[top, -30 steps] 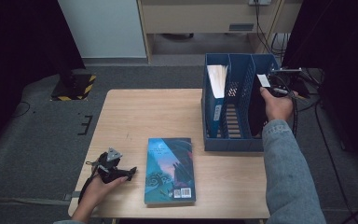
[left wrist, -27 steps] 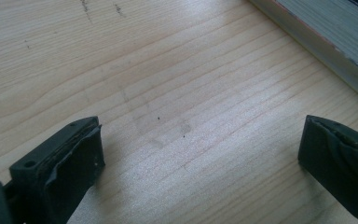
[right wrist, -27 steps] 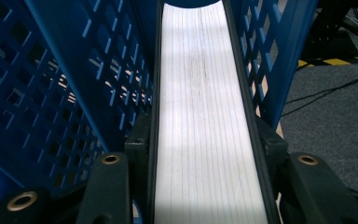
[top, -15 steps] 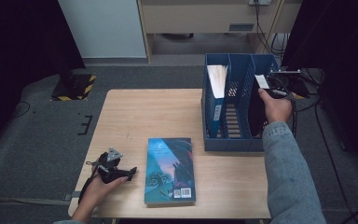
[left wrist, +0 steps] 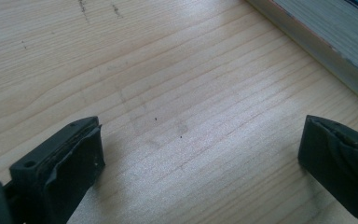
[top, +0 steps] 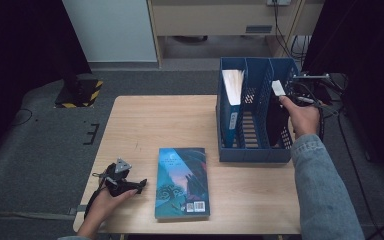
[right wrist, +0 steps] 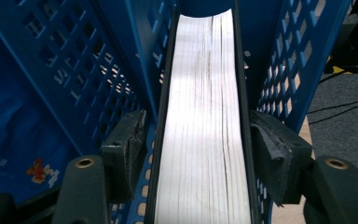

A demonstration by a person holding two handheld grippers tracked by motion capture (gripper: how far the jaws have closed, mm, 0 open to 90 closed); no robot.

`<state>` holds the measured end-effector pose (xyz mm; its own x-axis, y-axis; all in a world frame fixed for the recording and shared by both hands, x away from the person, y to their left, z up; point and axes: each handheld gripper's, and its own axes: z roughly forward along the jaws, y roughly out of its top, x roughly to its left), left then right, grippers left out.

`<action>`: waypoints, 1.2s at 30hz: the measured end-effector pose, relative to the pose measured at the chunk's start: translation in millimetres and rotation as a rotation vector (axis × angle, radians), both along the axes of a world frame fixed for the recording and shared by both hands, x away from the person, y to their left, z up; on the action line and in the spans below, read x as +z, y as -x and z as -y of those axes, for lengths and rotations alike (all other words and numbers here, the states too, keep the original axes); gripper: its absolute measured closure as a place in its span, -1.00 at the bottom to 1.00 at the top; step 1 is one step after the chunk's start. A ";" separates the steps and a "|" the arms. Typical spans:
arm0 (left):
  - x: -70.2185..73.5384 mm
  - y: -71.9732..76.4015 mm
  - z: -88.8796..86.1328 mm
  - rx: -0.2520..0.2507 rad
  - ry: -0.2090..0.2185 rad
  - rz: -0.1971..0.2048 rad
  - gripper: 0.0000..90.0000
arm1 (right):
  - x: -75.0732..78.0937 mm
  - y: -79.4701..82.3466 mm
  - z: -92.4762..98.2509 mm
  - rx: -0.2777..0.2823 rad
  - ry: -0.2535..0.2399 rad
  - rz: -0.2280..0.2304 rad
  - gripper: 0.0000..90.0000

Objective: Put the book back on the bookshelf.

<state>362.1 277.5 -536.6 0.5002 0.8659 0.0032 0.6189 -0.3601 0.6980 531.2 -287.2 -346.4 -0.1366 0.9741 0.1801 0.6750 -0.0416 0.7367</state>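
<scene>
Grey carpet surrounds the pale wooden counter (top: 170,120), and the far left and right of the high view are too dark to read. At the right of that frame the right gripper (top: 287,97) is mostly hidden behind the hand and the blue file rack (top: 252,152). It points down into the rightmost compartment, where the black book (top: 276,117) stands upright, its lower part hidden by the rack wall. In the right gripper view the jaws have just been opening; they stand on both sides of the book's white page edge (right wrist: 203,121), with small gaps. At lower left the left gripper (top: 122,181) lies low on the counter in a resting hand, jaws wide apart on nothing, near the blue book (top: 181,181) lying flat.
</scene>
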 end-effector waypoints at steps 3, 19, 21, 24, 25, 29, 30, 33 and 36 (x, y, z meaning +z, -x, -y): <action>0.1 -0.2 0.1 -0.001 -0.001 -0.001 -1.00 | 0.7 1.7 -1.6 0.013 0.002 0.004 -0.13; -0.1 -0.4 0.5 -0.003 0.001 0.001 -1.00 | -2.9 9.1 3.2 0.028 -0.054 0.010 -0.38; -0.1 -0.3 0.6 -0.002 0.001 0.001 -1.00 | -3.3 10.7 5.0 0.027 -0.059 0.021 -0.47; -0.2 -0.2 0.8 -0.002 0.003 -0.001 -1.00 | -3.8 12.8 7.0 0.036 -0.064 0.009 -0.58; -0.2 -0.2 0.9 -0.002 0.003 -0.001 -1.00 | -4.0 13.8 7.5 0.036 -0.062 0.019 -0.59; -0.2 -0.2 0.9 -0.002 0.002 -0.001 -1.00 | -2.6 21.6 7.7 0.038 -0.040 0.034 -0.70; 0.0 -0.2 0.7 -0.005 -0.002 -0.003 -1.00 | -2.5 23.5 8.1 0.040 -0.034 0.039 -0.72; 0.0 -0.2 0.7 -0.005 -0.002 -0.003 -1.00 | -3.4 32.8 9.4 0.032 -0.042 0.051 -0.80; 0.0 0.0 1.0 -0.005 -0.001 -0.002 -1.00 | -4.4 40.9 9.7 0.033 -0.031 0.067 -0.82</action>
